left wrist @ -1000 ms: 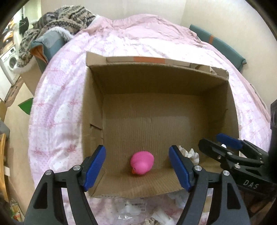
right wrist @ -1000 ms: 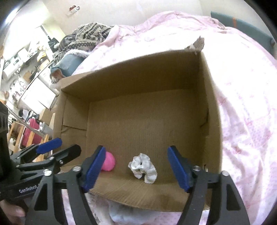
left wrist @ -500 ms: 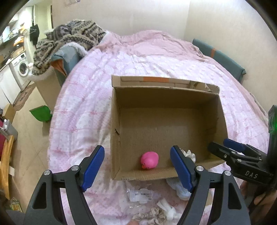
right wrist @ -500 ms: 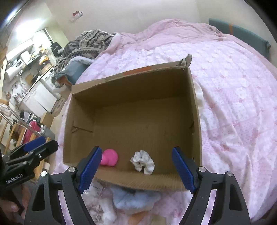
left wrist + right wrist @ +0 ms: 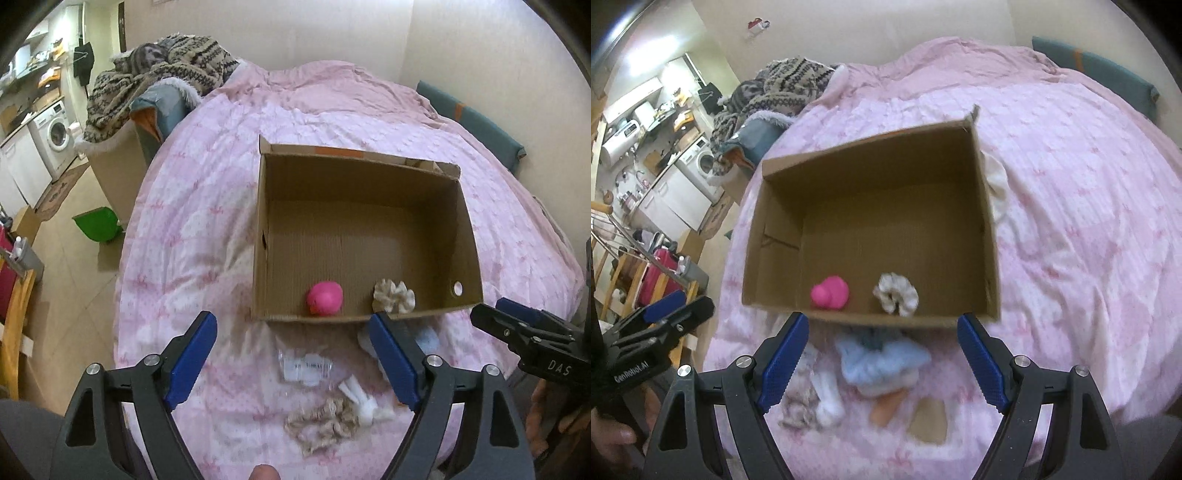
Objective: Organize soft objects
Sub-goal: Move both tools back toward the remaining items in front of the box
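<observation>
Tools (image 5: 293,360) above pink bedspread (image 5: 207,206)

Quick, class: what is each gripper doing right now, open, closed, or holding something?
Left gripper: jaws opening, nothing between them.
Right gripper: open, empty.

We are in a small home: a bed (image 5: 332,122) under a pink quilt fills the frame, a washing machine (image 5: 55,134) stands at upper left, with kitchen shelves (image 5: 646,122) beside it.
</observation>
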Available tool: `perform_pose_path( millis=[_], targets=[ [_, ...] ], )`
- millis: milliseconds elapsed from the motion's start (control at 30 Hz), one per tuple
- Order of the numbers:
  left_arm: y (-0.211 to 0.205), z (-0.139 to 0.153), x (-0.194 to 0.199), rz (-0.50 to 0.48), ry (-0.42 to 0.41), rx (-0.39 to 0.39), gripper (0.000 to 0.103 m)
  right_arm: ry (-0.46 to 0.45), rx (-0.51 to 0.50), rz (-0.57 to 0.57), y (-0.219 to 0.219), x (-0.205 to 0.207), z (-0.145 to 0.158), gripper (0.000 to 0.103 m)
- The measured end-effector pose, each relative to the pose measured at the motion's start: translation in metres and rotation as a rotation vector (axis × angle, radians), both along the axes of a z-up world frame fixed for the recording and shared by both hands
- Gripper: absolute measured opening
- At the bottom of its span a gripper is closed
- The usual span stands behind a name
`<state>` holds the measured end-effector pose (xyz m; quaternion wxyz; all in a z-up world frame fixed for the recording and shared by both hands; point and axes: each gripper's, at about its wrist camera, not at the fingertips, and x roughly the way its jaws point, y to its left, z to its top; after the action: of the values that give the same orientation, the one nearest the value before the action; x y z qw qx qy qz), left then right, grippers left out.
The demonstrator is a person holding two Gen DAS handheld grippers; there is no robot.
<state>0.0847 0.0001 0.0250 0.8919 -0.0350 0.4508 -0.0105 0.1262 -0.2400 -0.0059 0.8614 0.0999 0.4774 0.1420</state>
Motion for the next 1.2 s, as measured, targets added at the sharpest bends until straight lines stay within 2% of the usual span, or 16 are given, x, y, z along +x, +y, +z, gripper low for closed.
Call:
perform_pose_path(
  millis=[167, 400, 533, 667, 833, 967, 1100, 1133, 1200],
  targets=[
    [0.004, -0.007, -0.017, 0.013, 0.022, -0.040, 0.087, 0.032, -0.006, -0.026, -0.009, -0.017, -0.008, 0.088],
    [0.010, -0.025, -0.028, 0.047, 0.058, -0.033, 0.087, 0.048, -0.042, -0.014, -0.010, -0.030, -0.016, 0.088],
    [0.014, -0.038, -0.028, 0.077, 0.095, -0.051, 0.087, 0.076, -0.043, -0.029, -0.013, -0.027, -0.023, 0.088],
    [0.010, -0.043, -0.025, 0.050, 0.104, -0.048, 0.087, 0.116, -0.026, -0.055, -0.018, -0.021, -0.032, 0.088],
    [0.013, -0.050, -0.023, 0.064, 0.124, -0.055, 0.087, 0.243, 0.090, -0.118, -0.034, -0.009, -0.057, 0.088],
    [0.022, -0.059, -0.018, 0.100, 0.160, -0.081, 0.087, 0.317, 0.082, -0.142, -0.036, -0.001, -0.074, 0.088],
    [0.026, -0.065, -0.015, 0.122, 0.180, -0.085, 0.087, 0.400, -0.003, -0.105, -0.020, 0.003, -0.094, 0.087],
    [0.028, -0.066, -0.014, 0.129, 0.186, -0.087, 0.087, 0.422, -0.027, -0.103, -0.016, 0.003, -0.099, 0.085],
    [0.031, -0.069, -0.013, 0.140, 0.200, -0.097, 0.087, 0.478, -0.023, -0.112, -0.015, 0.002, -0.111, 0.071]
  ],
)
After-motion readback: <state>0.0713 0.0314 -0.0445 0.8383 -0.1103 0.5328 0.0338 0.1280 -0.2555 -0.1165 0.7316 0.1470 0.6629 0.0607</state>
